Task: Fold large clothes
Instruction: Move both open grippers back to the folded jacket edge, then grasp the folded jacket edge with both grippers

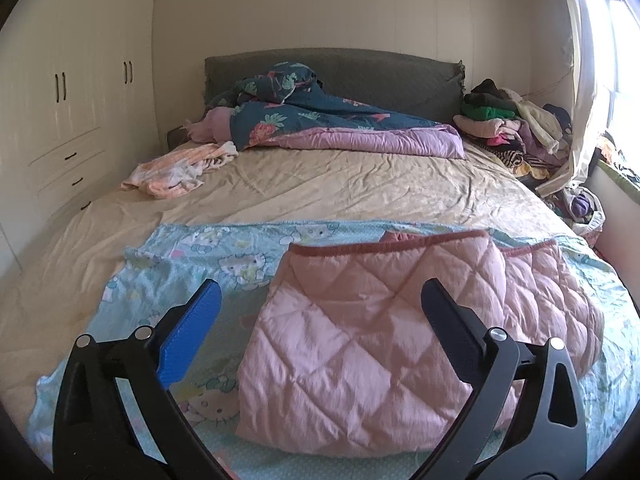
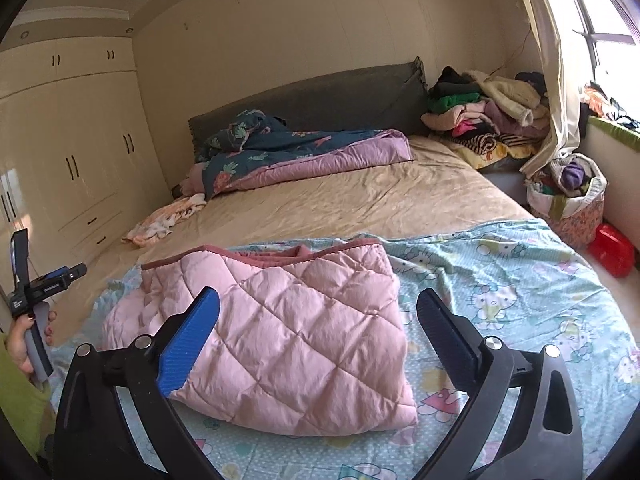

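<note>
A pink quilted garment (image 1: 360, 340) is seen folded into a thick bundle on a light-blue cartoon-print sheet (image 1: 192, 256), which is spread over the near end of the bed (image 1: 320, 184). The bundle's maroon-trimmed edge is turned toward the headboard (image 1: 360, 72).

The left gripper (image 1: 320, 304) is held above the bundle with its jaws spread wide; nothing is gripped, and the fingers are clear of the fabric. The right gripper (image 2: 318, 312) is likewise spread wide above the same garment (image 2: 280, 340), with nothing between its pads. In the right wrist view the left gripper's handle is seen at the left edge, held in a hand (image 2: 24, 340).

Near the far left corner of the bed a striped peach cloth (image 1: 180, 172) is laid crumpled. A dark floral quilt with a lilac lining (image 1: 332, 124) is heaped along the head edge. A pile of mixed clothes (image 2: 484, 112) is stacked at the far right corner.

On the floor beside the right edge a floral fabric basket (image 2: 576, 216) is stood, filled with bundled clothing, a purple piece on top. A red object (image 2: 610, 248) is set just beside it.
</note>
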A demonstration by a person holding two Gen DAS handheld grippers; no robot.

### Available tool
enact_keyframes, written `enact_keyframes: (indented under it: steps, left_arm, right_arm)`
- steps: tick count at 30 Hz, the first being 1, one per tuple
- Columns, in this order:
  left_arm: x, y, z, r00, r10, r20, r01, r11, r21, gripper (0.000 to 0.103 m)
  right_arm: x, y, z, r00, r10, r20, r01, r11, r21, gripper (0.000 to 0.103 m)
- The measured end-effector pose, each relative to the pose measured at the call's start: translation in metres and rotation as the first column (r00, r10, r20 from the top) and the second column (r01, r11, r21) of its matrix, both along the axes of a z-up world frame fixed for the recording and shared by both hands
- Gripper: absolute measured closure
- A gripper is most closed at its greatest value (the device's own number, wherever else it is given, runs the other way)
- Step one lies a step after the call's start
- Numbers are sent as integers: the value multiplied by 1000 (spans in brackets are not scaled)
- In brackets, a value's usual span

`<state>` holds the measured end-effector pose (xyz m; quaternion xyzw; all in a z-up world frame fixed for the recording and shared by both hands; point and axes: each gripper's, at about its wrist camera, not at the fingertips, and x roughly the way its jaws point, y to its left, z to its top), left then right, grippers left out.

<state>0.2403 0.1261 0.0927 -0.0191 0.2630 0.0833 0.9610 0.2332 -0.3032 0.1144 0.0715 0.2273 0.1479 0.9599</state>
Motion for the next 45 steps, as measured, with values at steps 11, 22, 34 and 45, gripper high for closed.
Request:
enact_keyframes:
  steps: [11,22,34,45]
  left_arm:
    - [-3,38,-74,988,39,-152,-51,996,-75,10]
    - [4,67,-131,972,5,-233,-60,971,-229,10]
    - [18,48,-131,983,-31,-183,-11,975,-221,60]
    - [36,31,-74,998,-43,-53,38,995,-93,88]
  right_arm:
    - [33,-4,-58,985,-90,-150,74,992,-106,4]
    - [84,9,-121,954,-82,-289,35,985,-166,4]
    - [111,14,-146,948,-42,-317,-18,983,-184,16]
    - [97,29,-94,990,-23,-140,-8,977,-212,86]
